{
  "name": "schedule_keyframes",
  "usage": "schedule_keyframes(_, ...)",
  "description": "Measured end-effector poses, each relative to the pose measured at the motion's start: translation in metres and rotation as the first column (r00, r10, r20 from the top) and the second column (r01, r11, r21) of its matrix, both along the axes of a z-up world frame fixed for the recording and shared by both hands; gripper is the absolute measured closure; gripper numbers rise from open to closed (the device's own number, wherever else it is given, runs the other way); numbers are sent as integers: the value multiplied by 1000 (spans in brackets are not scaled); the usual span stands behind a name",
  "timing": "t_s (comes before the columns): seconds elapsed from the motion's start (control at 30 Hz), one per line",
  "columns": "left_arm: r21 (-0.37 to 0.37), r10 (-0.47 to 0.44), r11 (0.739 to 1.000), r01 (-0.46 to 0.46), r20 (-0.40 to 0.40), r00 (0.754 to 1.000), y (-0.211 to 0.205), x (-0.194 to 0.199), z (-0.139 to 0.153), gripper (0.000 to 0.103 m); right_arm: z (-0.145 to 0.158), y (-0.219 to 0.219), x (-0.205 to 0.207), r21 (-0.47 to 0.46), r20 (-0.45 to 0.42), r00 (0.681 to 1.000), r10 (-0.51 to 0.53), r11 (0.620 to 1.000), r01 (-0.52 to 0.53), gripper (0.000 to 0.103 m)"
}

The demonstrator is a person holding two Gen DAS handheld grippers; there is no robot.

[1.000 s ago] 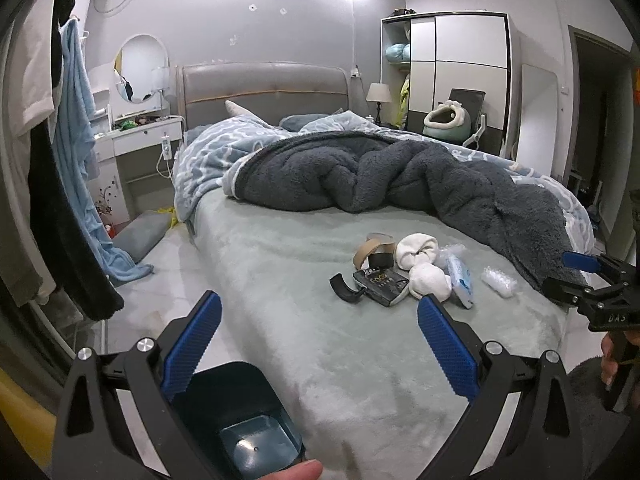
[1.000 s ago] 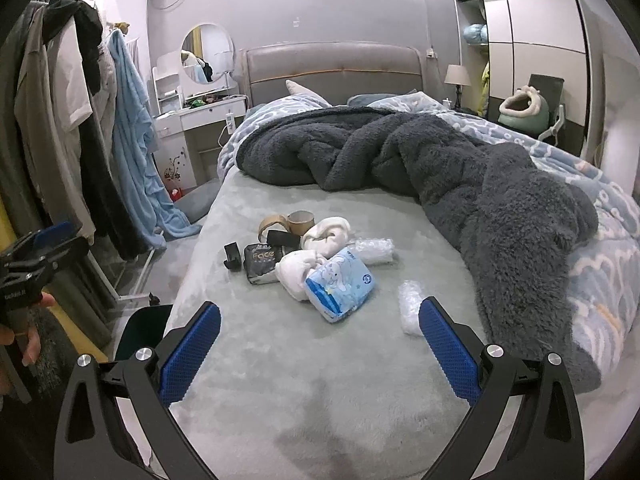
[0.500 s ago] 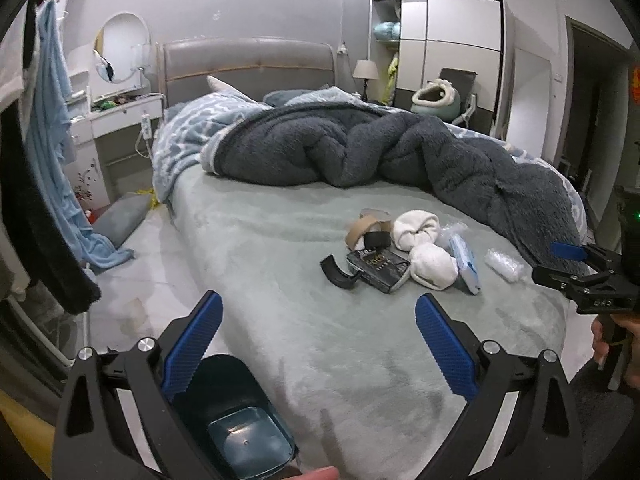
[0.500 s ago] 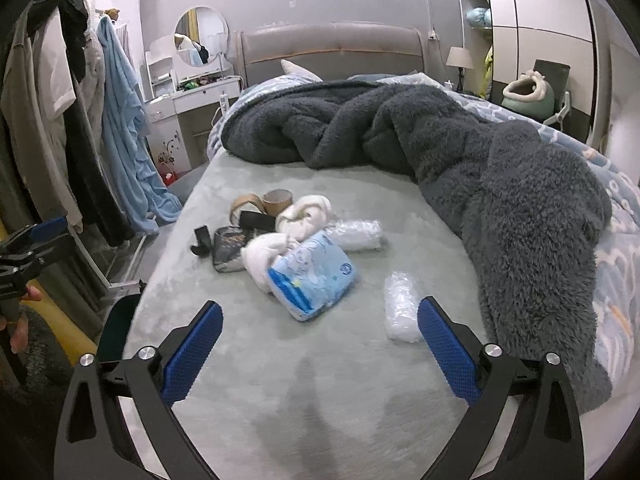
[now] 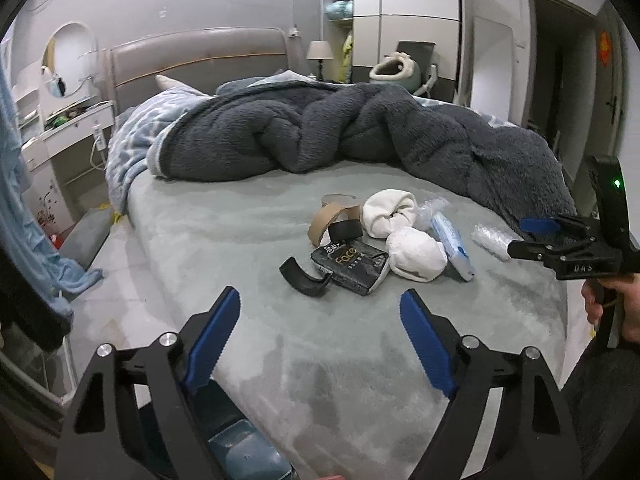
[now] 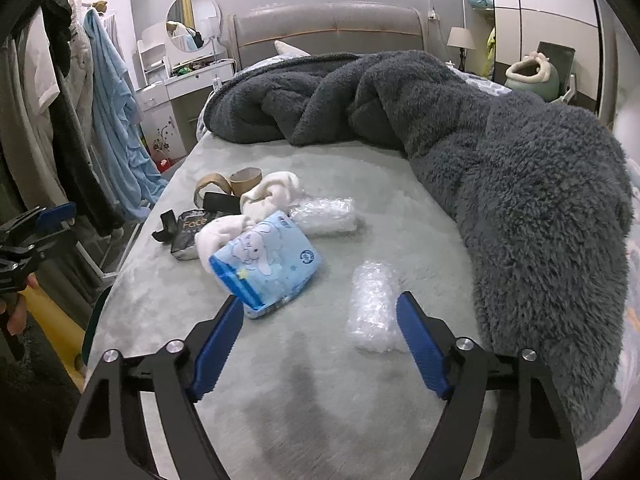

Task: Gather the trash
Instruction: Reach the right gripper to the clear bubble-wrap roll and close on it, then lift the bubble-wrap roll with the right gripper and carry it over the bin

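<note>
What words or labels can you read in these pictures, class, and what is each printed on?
"Face": on the black packet lying on the bed.
"DAS": on the right claw body, seen from the left wrist view.
Smaller print on the black packet: too small to read.
Blue tissue pack: cartoon picture and round logo, lettering unreadable.

Trash cluster (image 6: 256, 236) on grey-green bedsheet; clear bubble-wrap roll (image 6: 374, 306) apart

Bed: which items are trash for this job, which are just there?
Trash: blue tissue pack, two bubble-wrap rolls, cardboard tape rings, black Face packet, black curved piece.
Just there: grey fleece blanket, lamp. White bundles: unclear.
</note>
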State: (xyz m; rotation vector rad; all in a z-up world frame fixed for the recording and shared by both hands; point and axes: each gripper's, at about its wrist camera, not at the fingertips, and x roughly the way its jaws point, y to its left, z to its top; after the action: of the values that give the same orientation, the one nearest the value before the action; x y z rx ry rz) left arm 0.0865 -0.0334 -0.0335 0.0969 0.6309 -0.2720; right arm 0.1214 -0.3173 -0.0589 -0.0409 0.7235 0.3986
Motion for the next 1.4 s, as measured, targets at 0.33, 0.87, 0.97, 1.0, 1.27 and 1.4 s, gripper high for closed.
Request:
schedule_keyframes(0.33, -62, -101, 993, 98, -41, 994, 10, 31, -15, 20, -10, -17, 19, 44, -37, 999, -37, 998, 39, 31)
schedule_keyframes(0.87, -62, -225, 974, 220, -101, 969, 15, 86, -47, 22, -39, -12, 52, -33, -132, 989, -67, 997, 63, 61)
schedule_keyframes(0.97, -41, -232, 973, 229, -117, 965, 14, 95, -55, 25, -41, -16, 56, -27, -142, 987, -76, 997, 73, 65)
schedule_keyframes(1.0, -43, -236, 972, 232, -127, 963, 15, 98, -59, 27, -41, -17, 55, -23, -143, 987, -77, 997, 75, 66)
schedule_keyframes(1.27, -58, -264, 965, 257, -171, 949, 12, 109, -75, 36, -28, -25, 51, 53, -124, 989, -76, 995, 83, 67)
schedule_keyframes(1.4, -87, -257, 965, 246, -171, 951, 12, 111, -73, 48, -19, -19, 48, 58, -110, 992, -66, 996, 73, 67)
